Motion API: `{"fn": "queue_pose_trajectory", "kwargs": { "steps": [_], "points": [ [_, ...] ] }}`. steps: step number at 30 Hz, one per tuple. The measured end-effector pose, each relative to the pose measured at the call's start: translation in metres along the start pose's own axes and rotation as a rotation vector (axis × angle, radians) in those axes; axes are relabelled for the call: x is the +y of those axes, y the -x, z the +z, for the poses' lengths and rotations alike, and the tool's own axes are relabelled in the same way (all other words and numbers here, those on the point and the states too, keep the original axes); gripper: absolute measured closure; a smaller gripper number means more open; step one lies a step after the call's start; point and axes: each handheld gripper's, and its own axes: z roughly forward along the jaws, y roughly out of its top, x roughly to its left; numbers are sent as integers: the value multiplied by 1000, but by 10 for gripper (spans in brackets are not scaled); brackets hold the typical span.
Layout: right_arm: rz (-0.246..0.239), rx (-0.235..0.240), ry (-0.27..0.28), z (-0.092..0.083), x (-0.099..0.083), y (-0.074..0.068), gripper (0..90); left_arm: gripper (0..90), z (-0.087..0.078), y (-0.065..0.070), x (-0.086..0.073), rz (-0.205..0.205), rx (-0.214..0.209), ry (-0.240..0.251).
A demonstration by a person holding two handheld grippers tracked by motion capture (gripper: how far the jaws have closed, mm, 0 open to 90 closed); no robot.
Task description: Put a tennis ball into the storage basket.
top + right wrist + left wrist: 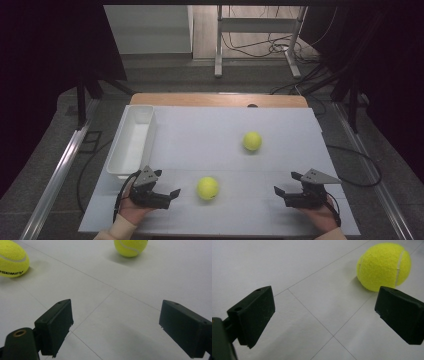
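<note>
Tennis ball (207, 188), the nearer of two, lies on the white worktop (210, 135) at about 6 o'clock from the sheet's middle, between the two grippers and closer to the left one. Being round, it has no long axis; in the left gripper view its pale seam (398, 266) runs nearly upright across the right-hand face, and in the right gripper view dark lettering (10, 272) shows low on its side. The left gripper (166, 182), held in a hand (131, 210) at 7 o'clock, points toward 3 o'clock at the ball; its jaws stand wide apart and grasp nothing, and the ball sits just beyond them, off the right jaw at 1 o'clock in that gripper's own view. The right gripper (287, 182), in a hand (320, 215) at 5 o'clock, points toward 9 o'clock with jaws likewise spread and released over bare worktop. Farther off, a second tennis ball (252, 141) rests at 2 o'clock, well apart from the first. A white bin (131, 142) stands along the left edge at 9 o'clock, its length running near to far.
</note>
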Motion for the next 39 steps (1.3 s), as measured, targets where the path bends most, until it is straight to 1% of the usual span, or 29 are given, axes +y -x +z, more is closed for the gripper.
{"fn": "queue_pose_trajectory", "kwargs": {
  "steps": [6, 10, 24, 28, 33, 39],
  "points": [
    [3, 5, 1, 0, 0, 0, 127, 39, 1, 1, 0, 11, 2, -6],
    [1, 4, -3, 1, 0, 0, 127, 41, 1, 1, 0, 5, 1, -6],
    [3, 3, -3, 0, 0, 0, 135, 41, 2, 3, 2, 3, 0, -7],
    [8, 3, 0, 0, 0, 0, 138, 43, 2, 5, 4, 9, -4, -6],
    [1, -1, -8, 1, 0, -1, 139, 43, 2, 8, 7, 8, -11, -5],
    [0, -9, 3, 0, 1, 0, 144, 43, 1, 11, 13, 12, -20, -13]
  ]
}}
